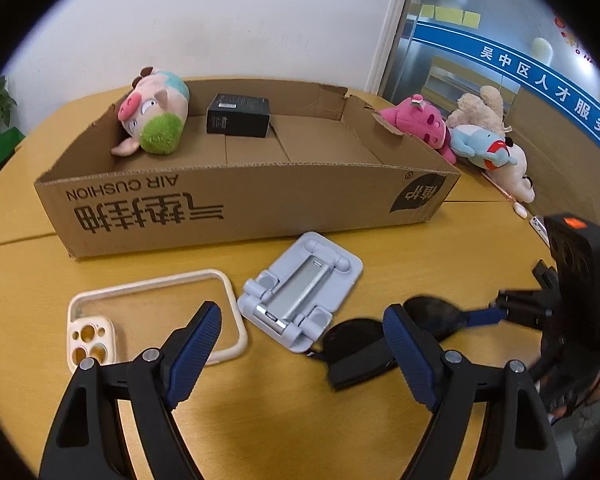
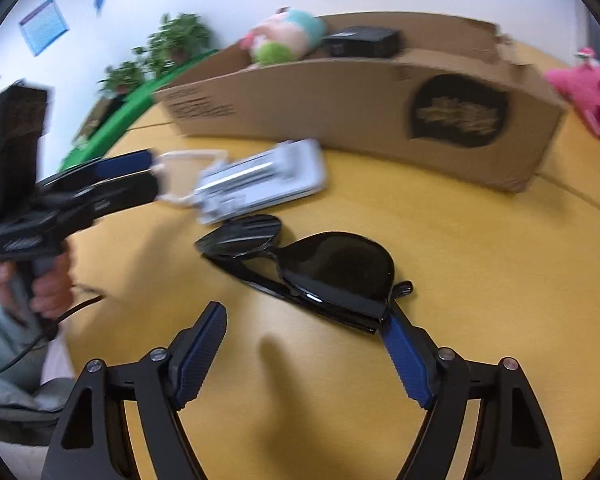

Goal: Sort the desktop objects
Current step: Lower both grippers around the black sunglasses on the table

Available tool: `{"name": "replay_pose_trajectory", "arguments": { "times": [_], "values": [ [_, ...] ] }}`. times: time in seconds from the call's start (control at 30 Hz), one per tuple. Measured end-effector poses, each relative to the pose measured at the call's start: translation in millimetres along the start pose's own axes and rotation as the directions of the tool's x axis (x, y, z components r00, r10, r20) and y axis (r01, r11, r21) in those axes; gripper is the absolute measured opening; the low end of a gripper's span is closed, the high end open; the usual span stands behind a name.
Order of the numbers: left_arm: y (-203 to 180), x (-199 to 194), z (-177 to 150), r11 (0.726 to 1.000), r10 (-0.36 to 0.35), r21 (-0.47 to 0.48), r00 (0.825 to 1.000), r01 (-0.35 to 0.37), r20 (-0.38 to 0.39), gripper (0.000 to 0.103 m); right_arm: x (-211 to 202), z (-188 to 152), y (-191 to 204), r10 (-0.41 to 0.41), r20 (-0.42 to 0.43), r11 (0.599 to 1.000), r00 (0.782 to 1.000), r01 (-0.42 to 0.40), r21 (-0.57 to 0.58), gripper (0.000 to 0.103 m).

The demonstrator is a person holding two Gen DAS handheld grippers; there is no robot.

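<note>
1. Sunglasses [image 2: 320, 268] lie folded on the yellow bench [image 2: 480, 264], nearest of the loose items; in the right wrist view their long axis runs from far left to near right, lenses facing up. They look light, stiff and glossy, so likely slippery and easily scratched; the folded temples at the near right end or the bridge seem safer places to pinch than the lenses.
2. The right hand-held gripper [image 2: 306, 360] stands wide apart and holds nothing, its right pad [image 2: 406, 360] just beside the frame's near end.
3. The left hand-held gripper [image 1: 300, 354] is likewise spread and empty, over the bench.
4. Farther off lie a grey folding phone stand [image 1: 300, 292], rigid and hinged, and left of it a cream phone case [image 1: 156, 320], thin and flexible.
5. Beyond sits the cardboard box [image 1: 236, 208], holding a plush pig [image 1: 152, 116] and a small black box [image 1: 238, 114].
6. More plush toys [image 1: 460, 132] lie to its right.
</note>
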State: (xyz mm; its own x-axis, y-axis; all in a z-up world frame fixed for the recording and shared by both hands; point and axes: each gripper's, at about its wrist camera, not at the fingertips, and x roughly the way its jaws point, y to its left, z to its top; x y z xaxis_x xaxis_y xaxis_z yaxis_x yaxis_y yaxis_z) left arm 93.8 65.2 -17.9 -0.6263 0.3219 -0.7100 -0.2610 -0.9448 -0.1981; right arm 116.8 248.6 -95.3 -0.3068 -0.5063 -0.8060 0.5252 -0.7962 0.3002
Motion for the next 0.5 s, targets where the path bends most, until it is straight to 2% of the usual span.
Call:
{"name": "replay_pose_trajectory", "arguments": {
  "times": [0.1,0.2,0.27,0.4,0.5],
  "values": [
    [1.5,2.2,-1.7,1.0,-0.025,-0.019,0.999,0.025,-0.028,0.083,-1.3,-11.7,19.5,0.068,-0.029,0.997,0.997,-0.069,-0.036,0.077],
    [2.7,2.0,-3.6,0.998,-0.055,-0.031,0.997,0.053,-0.049,0.083,-11.2,-19.4,29.5,0.022,-0.021,0.994,1.0,-0.024,-0.102,0.077],
    [2.9,0.5,-4.6,0.997,-0.066,-0.036,0.996,0.064,-0.054,0.083,-15.9,-17.7,24.5,-0.007,-0.007,0.994,1.0,0.006,-0.106,0.077],
    [4.4,-1.9,-6.1,0.995,-0.083,-0.055,0.994,0.079,-0.075,0.083,-14.5,-2.8,19.1,0.023,0.01,0.991,1.0,-0.021,-0.133,0.077],
    [7.9,1.9,-9.3,0.991,-0.112,-0.092,0.985,0.101,-0.13,0.082,6.5,6.3,25.6,0.024,-0.051,0.975,0.998,-0.035,-0.219,0.071]
  ]
}}
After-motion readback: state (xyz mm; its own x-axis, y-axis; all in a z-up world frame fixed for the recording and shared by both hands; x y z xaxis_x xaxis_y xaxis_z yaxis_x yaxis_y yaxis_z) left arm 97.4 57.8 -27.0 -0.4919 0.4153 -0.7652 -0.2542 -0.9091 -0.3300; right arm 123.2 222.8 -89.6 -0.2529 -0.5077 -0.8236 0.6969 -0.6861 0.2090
